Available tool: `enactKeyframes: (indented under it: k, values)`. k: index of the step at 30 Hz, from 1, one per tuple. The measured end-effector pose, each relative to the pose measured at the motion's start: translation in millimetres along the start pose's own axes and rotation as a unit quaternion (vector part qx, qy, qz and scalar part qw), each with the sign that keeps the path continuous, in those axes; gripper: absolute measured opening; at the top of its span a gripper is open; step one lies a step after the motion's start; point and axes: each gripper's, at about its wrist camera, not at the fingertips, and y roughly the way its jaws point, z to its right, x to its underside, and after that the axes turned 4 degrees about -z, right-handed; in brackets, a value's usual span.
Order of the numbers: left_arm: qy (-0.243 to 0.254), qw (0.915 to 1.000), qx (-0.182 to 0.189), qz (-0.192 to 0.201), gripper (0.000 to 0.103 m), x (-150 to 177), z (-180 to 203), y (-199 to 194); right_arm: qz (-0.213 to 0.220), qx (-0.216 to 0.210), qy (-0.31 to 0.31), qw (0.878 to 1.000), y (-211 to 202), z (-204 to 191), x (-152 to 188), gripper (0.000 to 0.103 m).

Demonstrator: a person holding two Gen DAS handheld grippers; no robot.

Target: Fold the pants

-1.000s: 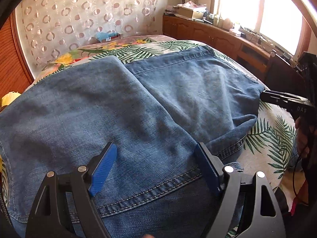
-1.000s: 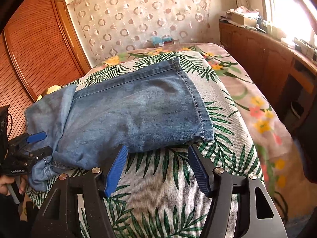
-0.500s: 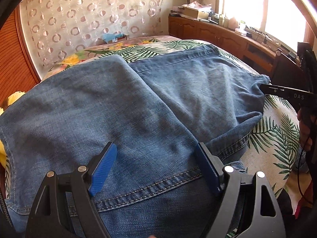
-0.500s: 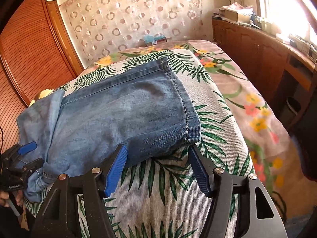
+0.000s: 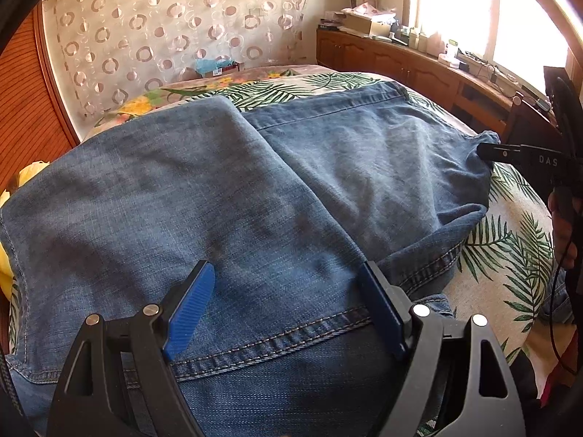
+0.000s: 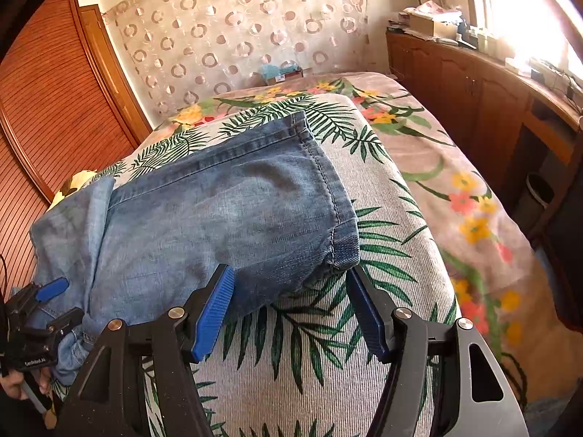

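Note:
Blue jeans (image 5: 255, 200) lie flat on the bed, one layer folded over another. My left gripper (image 5: 286, 269) is open just above the denim near a stitched seam, and nothing is pinched between its blue pads. In the right wrist view the hem end of the jeans (image 6: 255, 211) points right. Its near corner lies between the fingers of my open right gripper (image 6: 290, 271), whose pads stand clear of the cloth. The left gripper (image 6: 63, 302) shows at the jeans' other end, and the right gripper (image 5: 490, 151) shows at the hem in the left view.
A palm-leaf cover (image 6: 309, 346) lies over a flowered bedspread (image 6: 455, 189). A wooden cabinet (image 6: 473, 83) with clutter under the window runs along the right. A slatted wardrobe door (image 6: 54, 91) stands on the left. A person's hand (image 6: 14, 389) holds the left gripper.
My right gripper has moved forward to the hem, so the jeans' near corner now sits between its fingers. The left gripper has stayed over the seam, still open.

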Motion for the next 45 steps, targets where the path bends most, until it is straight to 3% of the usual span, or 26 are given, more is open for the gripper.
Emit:
enactKeyframes:
  k: [8, 10, 12, 14, 17, 27, 32, 36, 41, 45]
  values:
    - [0.006, 1.0000, -0.005, 0.002, 0.081, 0, 1, -2, -0.015, 0.030, -0.007, 0.999, 9, -1, -6, 0.065]
    - [0.007, 1.0000, -0.001, 0.004, 0.081, 1, 0, -6, -0.015, 0.038, -0.013, 0.999, 9, -3, -6, 0.050]
    - [0.004, 1.0000, 0.006, 0.006, 0.081, 2, -3, -10, -0.014, 0.049, -0.017, 0.999, 9, -3, -7, 0.027]
    - [-0.002, 0.9999, 0.009, 0.010, 0.081, 2, -8, -17, -0.018, 0.044, -0.018, 0.999, 9, -3, -8, 0.020]
    - [-0.010, 0.9997, 0.000, 0.022, 0.081, 1, -18, -29, -0.006, 0.030, -0.022, 0.999, 2, -8, -11, 0.018]
    - [-0.051, 0.9963, -0.029, 0.064, 0.081, 4, -69, -80, 0.057, -0.042, -0.086, 0.994, -44, -77, -31, 0.017]
    - [-0.066, 0.9943, -0.039, 0.075, 0.082, 10, -86, -96, 0.082, -0.102, -0.147, 0.981, -71, -138, -28, 0.017]
    - [-0.076, 0.9932, -0.041, 0.078, 0.082, 15, -94, -100, 0.060, -0.151, -0.188, 0.969, -72, -173, -13, 0.018]
    - [-0.082, 0.9932, -0.037, 0.074, 0.082, 17, -95, -94, 0.026, -0.168, -0.204, 0.964, -67, -178, 4, 0.045]
    - [-0.085, 0.9940, -0.025, 0.064, 0.081, 15, -91, -85, 0.037, -0.150, -0.193, 0.969, -69, -160, -4, 0.047]
